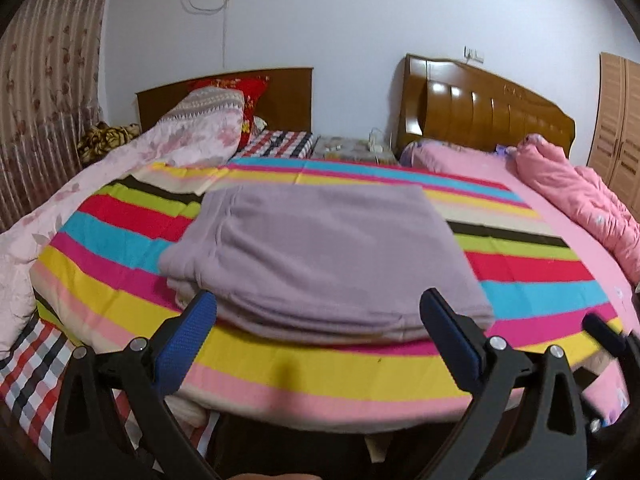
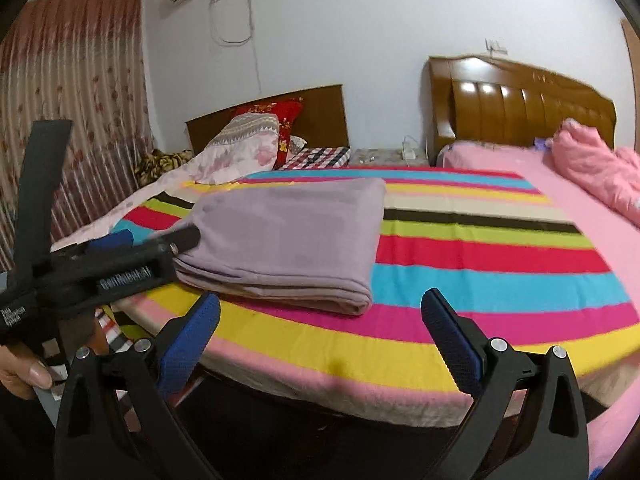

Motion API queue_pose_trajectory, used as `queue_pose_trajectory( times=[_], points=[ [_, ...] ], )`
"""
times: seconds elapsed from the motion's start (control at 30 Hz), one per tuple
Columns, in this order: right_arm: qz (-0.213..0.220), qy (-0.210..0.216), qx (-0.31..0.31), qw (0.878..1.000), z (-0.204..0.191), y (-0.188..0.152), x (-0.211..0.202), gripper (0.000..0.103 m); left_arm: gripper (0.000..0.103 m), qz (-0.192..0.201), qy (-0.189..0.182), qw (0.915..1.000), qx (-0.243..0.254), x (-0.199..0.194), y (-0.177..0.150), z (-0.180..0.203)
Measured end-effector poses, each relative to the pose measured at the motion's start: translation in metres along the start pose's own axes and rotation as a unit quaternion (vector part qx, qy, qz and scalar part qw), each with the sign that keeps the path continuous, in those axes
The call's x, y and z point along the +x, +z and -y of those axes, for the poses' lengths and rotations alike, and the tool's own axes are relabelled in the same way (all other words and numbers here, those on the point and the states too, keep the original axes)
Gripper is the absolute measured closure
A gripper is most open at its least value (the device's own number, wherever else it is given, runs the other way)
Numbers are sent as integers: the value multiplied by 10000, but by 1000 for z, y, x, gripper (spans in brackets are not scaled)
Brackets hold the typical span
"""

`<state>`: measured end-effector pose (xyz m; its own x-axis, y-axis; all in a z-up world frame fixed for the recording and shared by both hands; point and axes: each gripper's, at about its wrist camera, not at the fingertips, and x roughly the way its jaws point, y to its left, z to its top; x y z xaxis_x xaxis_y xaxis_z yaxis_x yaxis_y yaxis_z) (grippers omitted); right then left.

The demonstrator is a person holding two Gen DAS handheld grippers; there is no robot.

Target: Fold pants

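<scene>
The mauve pants point(image 1: 320, 256) lie folded in a flat layered stack on the striped blanket point(image 1: 532, 268); they also show in the right wrist view point(image 2: 288, 240). My left gripper point(image 1: 318, 312) is open and empty, its blue-padded fingers point(image 1: 188, 344) just short of the stack's near edge. From the right wrist view the left gripper point(image 2: 160, 240) sits at the stack's left corner. My right gripper point(image 2: 320, 314) is open and empty, back from the stack, above the blanket's point(image 2: 500, 264) front edge.
The striped blanket covers a bed with a pink sheet point(image 2: 520, 164) and a pink quilt point(image 2: 592, 168) at the right. A floral quilt point(image 1: 168, 144) and red pillow point(image 1: 244, 88) lie at the left. Wooden headboards point(image 1: 488, 116), a curtain point(image 1: 40, 80) and a wardrobe point(image 1: 616, 120) stand around.
</scene>
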<state>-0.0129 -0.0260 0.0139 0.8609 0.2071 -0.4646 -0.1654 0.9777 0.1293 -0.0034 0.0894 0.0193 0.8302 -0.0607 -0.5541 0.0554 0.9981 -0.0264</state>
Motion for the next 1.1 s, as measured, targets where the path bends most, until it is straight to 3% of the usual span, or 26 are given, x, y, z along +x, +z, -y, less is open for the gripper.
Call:
queue_pose_trajectory(
  times=[0.1, 0.23, 0.43, 1.1],
  points=[
    [10, -39, -203, 9998, -9, 1, 1, 6, 2, -41, -42, 10000, 19, 2, -7, -3],
    [-7, -41, -295, 9996, -14, 0, 1, 6, 2, 14, 289, 9996, -51, -1, -12, -8],
    [-16, -51, -194, 9998, -11, 0, 1, 6, 2, -149, 461, 9987, -140, 4, -17, -17],
    [-115, -23, -55, 9999, -8, -2, 5, 6, 2, -207, 515, 9985, 18, 5, -25, -12]
  ],
)
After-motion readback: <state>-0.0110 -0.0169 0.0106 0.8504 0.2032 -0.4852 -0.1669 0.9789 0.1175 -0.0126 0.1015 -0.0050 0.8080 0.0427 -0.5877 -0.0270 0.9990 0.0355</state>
